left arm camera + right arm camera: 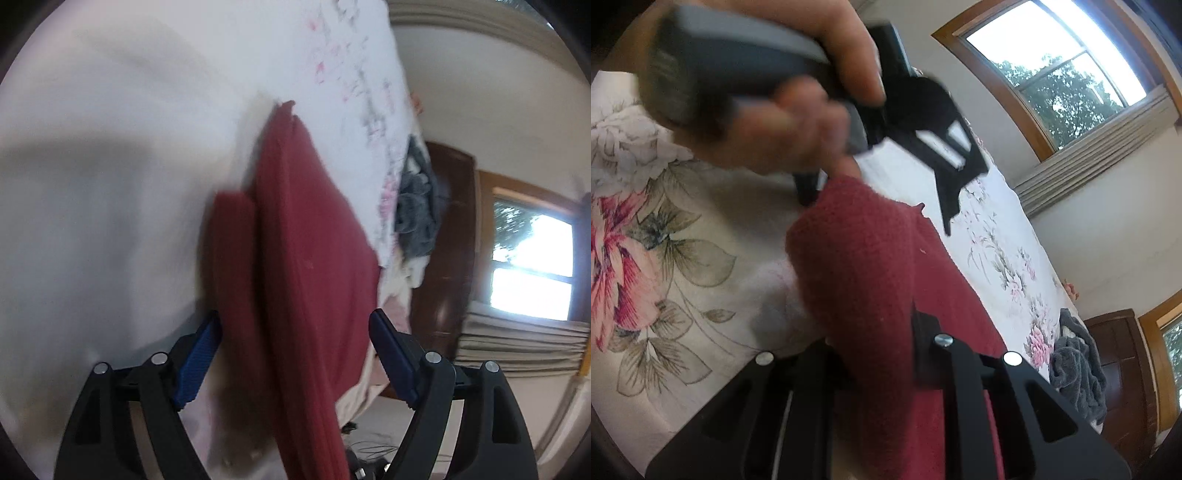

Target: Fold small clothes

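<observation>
Folding the red garment (pixel 295 236) on the floral bedspread (pixel 665 221) is the step in hand, as far as can be judged. The cloth lies part-folded near the bedspread's edge, well apart from a grey garment (pixel 417 206) heaped at the far edge. Your left gripper (pixel 295 354) stands spread, its blue pads (pixel 195 365) straddling the cloth. Your right gripper (pixel 875 354) appears pinched on a raised fold. Align the edges squarely before lowering, then release. Keep the layers taut to prevent bunching.

Floral bedspread (pixel 665 229), window (pixel 1060 70), dark wooden cabinet (pixel 447 236).
</observation>
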Tool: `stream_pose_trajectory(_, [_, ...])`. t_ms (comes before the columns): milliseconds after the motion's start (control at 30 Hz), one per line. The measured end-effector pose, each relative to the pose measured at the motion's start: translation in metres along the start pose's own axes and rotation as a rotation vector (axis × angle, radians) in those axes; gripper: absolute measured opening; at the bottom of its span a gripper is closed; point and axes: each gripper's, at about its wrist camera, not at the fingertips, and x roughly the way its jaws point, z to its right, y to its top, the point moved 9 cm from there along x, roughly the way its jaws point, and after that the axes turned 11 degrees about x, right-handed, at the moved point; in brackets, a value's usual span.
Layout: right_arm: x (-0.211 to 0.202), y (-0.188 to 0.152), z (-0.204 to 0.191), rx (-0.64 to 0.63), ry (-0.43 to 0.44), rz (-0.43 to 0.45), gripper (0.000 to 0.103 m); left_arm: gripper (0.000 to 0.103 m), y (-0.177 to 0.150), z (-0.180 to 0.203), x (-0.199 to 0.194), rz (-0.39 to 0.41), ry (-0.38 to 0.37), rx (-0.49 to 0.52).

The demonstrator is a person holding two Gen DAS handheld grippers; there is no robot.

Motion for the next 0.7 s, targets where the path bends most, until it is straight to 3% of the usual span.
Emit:
stream_pose_trajectory(100, [-0.001,0.004,0.008,0.03,0.006,0.004,0.014,0.077,0.013,0.001,0.012,-0.06,0.045,0.018])
stream_pose_trajectory(200, [0.001,0.007,0.017,0.063,0.015,0.008,0.014,0.022,0.014,-0.001,0.02,-0.113,0.099,0.019])
stream_pose_trajectory(333, [-0.002,0.007,0.019,0.101,0.029,0.006,0.014,0.016,0.015,0.004,0.02,-0.139,0.155,0.044])
stream_pose_trajectory(700, [-0.017,0.014,0.039,0.227,0.053,0.012,0.014,0.014,0.021,0.049,0.006,-0.141,0.254,0.144])
